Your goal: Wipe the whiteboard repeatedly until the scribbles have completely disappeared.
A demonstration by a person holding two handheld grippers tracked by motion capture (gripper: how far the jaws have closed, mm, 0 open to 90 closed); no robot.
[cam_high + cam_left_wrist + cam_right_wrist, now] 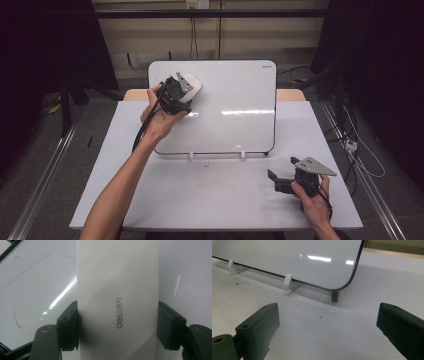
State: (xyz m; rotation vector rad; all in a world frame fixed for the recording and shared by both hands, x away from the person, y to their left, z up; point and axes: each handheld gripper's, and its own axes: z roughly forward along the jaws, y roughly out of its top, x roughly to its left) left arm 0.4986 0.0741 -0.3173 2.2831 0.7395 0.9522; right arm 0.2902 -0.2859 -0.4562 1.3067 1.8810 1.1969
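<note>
Wiping the board with an eraser

Left tongs (184, 90) clamp the white eraser (117, 297) against the whiteboard's (235, 107) upper-left corner; right tongs (274, 180) rest apart on the worktop (200, 195), near the board's corner.

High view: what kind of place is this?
Probably a lab recording station, not a home or office: dark curtains flank a white table, floor rails run alongside, and loose cables trail beside it. A whiteboard is propped on the table.
</note>
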